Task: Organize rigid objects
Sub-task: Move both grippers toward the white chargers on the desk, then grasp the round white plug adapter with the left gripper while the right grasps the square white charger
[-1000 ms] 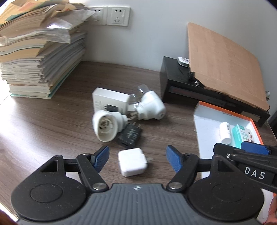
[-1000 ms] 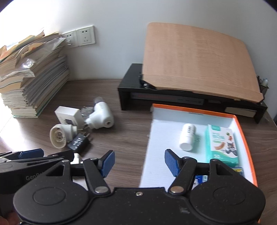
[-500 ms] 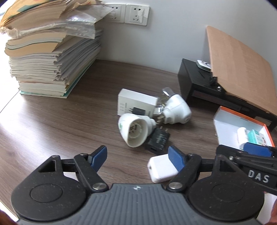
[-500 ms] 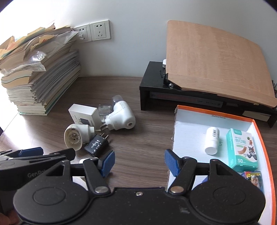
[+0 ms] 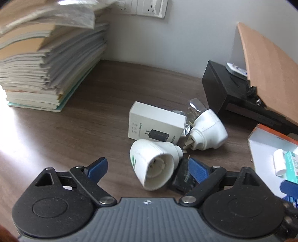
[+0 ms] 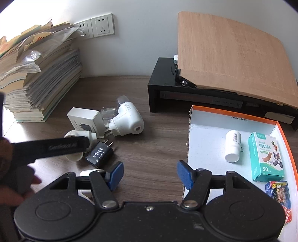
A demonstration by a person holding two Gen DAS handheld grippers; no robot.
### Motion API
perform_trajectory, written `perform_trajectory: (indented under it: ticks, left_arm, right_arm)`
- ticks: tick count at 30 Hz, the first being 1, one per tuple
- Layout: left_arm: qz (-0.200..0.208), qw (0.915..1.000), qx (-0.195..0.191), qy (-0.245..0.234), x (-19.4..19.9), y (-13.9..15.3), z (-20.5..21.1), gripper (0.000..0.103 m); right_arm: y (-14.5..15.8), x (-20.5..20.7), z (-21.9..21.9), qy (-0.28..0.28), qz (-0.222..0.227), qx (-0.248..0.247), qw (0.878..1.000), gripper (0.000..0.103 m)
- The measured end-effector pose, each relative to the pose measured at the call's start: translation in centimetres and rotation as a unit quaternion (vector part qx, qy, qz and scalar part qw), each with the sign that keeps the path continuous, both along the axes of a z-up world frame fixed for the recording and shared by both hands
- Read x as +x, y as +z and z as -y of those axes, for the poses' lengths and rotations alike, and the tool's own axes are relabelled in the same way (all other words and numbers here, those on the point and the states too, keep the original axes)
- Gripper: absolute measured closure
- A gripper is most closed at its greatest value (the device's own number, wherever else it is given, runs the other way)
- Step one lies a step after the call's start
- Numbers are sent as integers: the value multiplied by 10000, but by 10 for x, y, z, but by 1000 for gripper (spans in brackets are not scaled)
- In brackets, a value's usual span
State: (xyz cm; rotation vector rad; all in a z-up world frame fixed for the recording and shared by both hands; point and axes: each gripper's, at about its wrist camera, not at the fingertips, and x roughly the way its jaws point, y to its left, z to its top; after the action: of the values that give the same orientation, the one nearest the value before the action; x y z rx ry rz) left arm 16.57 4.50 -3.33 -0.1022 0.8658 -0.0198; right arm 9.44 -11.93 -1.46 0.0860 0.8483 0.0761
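Soft daylight enters from the left, bleaching the table (image 5: pixel 16 149) into white glare below the paper stack (image 5: pixel 46 61). The left wrist view is smeared by motion blur (worst at the stack's top and the wall sockets (image 5: pixel 149 7)); the right wrist view stays sharp. Both 2 fisheyes bend edges, with dark corners.

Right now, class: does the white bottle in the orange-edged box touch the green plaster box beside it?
Apart. The right wrist view shows a strip of bare box floor between the white bottle and the green plaster box.
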Motion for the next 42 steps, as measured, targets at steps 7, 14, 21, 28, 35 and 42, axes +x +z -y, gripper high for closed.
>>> perform_trajectory:
  ticks: [7, 14, 21, 28, 35, 42]
  left_arm:
    - [-148, 9998, -50, -116, 19, -19, -2, 8]
    - [43, 9985, -330, -429, 18, -18, -5, 35]
    - [165, 9991, -323, -238, -2, -10, -26, 35]
    - [200, 9996, -184, 42, -26, -3, -51, 35]
    - [171, 9995, -154, 198, -43, -1, -66, 35]
    - [201, 9994, -117, 258, -54, 4, -64, 35]
  right_arm:
    - [-6, 5, -3, 61, -83, 38, 9999, 26]
    - [-11, 9, -18, 441, -123, 189, 9988, 26]
    - [-16, 13, -43, 999, -154, 359, 9942, 25]
    - [-33, 21, -70, 1325, -354, 146, 9904, 23]
    - [-54, 21, -78, 1282, -508, -105, 9904, 31]
    - [-48, 12, -80, 1208, -262, -240, 9920, 33]
